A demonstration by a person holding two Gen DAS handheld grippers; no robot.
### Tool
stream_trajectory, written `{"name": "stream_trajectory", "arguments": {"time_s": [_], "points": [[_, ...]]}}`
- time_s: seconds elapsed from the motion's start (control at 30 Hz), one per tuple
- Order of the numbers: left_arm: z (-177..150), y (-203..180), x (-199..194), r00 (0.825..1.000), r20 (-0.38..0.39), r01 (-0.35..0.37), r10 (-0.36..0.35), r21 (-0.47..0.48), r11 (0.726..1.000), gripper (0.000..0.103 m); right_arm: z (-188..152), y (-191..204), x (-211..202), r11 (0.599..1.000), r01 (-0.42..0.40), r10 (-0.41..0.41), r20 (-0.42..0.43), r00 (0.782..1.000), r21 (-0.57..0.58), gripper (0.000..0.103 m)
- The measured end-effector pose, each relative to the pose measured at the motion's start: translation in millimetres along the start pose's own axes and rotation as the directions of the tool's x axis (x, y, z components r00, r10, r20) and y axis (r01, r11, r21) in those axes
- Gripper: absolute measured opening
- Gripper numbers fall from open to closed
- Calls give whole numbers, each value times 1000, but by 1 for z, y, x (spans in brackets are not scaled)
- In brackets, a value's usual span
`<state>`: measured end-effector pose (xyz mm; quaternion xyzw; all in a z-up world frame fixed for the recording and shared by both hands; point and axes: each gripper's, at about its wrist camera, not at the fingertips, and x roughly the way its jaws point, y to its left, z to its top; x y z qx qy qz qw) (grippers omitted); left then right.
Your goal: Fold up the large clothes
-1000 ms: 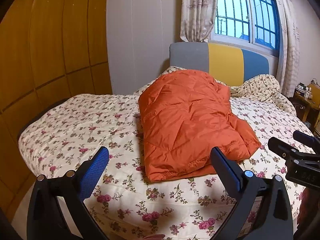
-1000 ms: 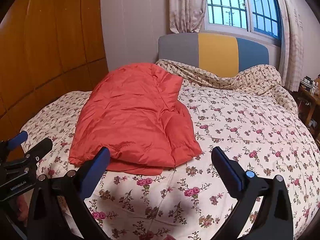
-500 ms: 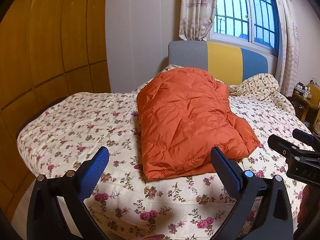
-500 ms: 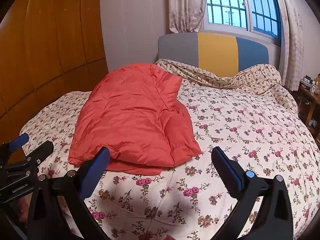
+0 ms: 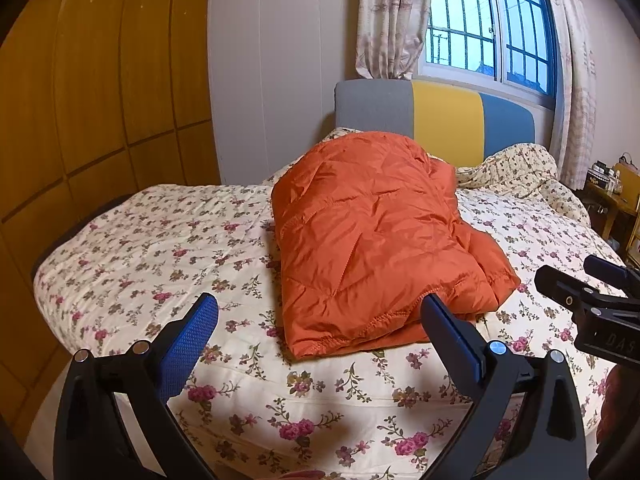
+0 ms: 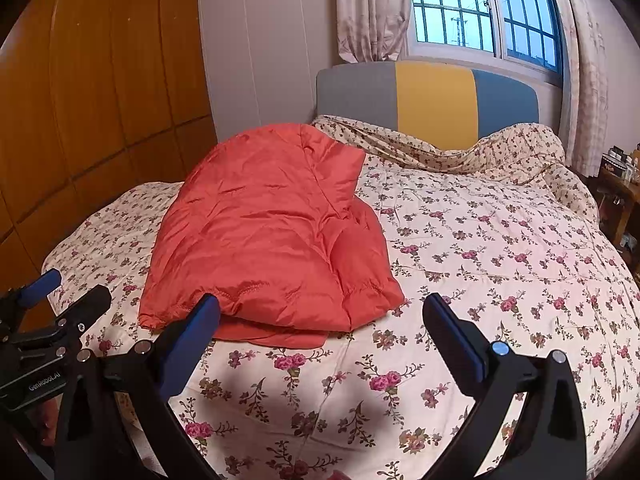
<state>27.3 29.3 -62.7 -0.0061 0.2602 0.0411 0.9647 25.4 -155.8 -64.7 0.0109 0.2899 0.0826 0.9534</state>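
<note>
An orange quilted jacket (image 5: pixel 372 232) lies folded into a long bundle on the floral bedspread (image 5: pixel 152 248). It also shows in the right wrist view (image 6: pixel 264 236), left of centre. My left gripper (image 5: pixel 320 328) is open and empty, held above the foot of the bed, short of the jacket's near hem. My right gripper (image 6: pixel 320 328) is open and empty, to the right of the jacket's near corner. Each gripper shows at the edge of the other's view.
A grey, yellow and blue headboard (image 5: pixel 436 120) stands at the far end under a barred window (image 5: pixel 488 44). Wooden wardrobe panels (image 5: pixel 88 92) line the left. A rumpled floral cover (image 6: pixel 516 148) lies by the headboard. A small cluttered table (image 5: pixel 612 196) stands at the right.
Both grippers have drifted slightly; the jacket sits a little lower and nearer in both views. The jaws have stayed open and the jacket has not moved.
</note>
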Motion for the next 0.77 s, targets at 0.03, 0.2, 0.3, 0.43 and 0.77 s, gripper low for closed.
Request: {"name": "stream_trajectory", "arguments": {"time_s": [0.03,0.2,0.3,0.43,0.77], "points": [[0,-1,0,1000,3,0,0,4,1000,100,0,0,0,1000,1,-1,1,1000,0,101],[-1,-4,-1,1000,14,-8,8,15,1000,100,0,0,1,1000,-1,1,0,1000,3,101],[-3,-4,-2,1000,12,4,-4,-2,1000,100,-1,-1,1,1000,-1,1,-3,1000,5,101],[-5,0,-3,1000,20,17,-16,-40,999,100,-1,-2,4,1000,-4,4,-10,1000,12,101],[-11,17,27,996,-90,-26,18,-90,996,100,-6,-22,25,998,23,-19,-71,997,61,101]]}}
